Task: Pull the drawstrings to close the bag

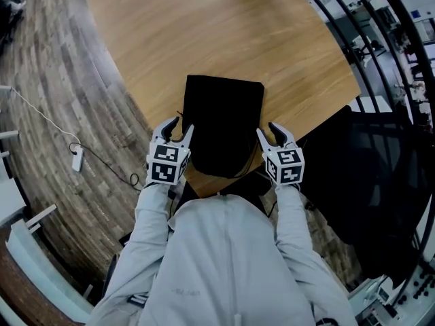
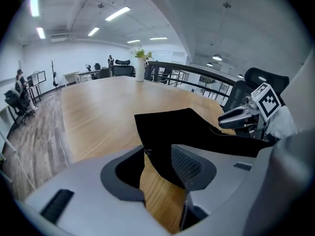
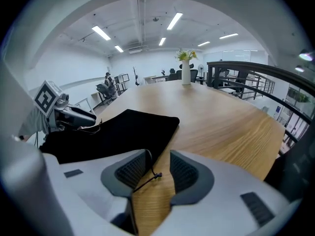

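Wooden table point(image 1: 204, 32); black bag point(image 1: 224, 134) flat near front edge.

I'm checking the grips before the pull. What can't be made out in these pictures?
- Opening of the bag: head view, black on black; no mouth or seam shows.
- Left side: left gripper view, too dark against the bag to tell whether any cord lies inside the left gripper.
- The right cord: right gripper view, its far part is hidden behind a pad of the right gripper.
- Anything inside the bag: hidden by it.

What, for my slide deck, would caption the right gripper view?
Right gripper, fingers open, straddles the drawstring at the black bag's corner on a wooden table; left gripper opposite.
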### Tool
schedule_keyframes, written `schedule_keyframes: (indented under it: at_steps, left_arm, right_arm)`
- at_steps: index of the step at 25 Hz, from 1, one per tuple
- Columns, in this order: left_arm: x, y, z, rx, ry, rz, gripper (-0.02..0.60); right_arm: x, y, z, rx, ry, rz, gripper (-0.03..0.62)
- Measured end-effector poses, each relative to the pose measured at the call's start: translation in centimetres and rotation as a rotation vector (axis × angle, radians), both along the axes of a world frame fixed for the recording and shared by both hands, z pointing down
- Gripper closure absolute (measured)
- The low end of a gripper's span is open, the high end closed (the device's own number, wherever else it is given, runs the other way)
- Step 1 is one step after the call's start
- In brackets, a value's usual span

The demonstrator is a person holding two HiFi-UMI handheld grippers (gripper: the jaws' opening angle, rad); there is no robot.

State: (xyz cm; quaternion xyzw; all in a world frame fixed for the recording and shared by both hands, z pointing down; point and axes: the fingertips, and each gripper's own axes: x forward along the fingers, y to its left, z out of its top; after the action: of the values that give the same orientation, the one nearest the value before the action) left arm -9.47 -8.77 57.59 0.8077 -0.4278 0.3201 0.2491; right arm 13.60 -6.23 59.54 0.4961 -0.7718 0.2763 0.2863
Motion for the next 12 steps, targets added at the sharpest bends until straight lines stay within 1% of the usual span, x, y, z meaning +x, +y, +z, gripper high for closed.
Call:
schedule_keyframes:
  at_steps: [7, 12]
  left_arm:
    - [-0.2, -0.4, -1.9, 0.042, 0.021, -0.011, 0.407]
    - [0.1, -0.6, -4.4, 0.101, 0.053, -0.022, 0.407]
  right_arm:
    - [0.1, -0.3, -2.1, 0.051, -0.007, 0.015, 0.457]
    - [0.4, -0.4, -4.8, 0.123, -0.021, 0.033, 0.459]
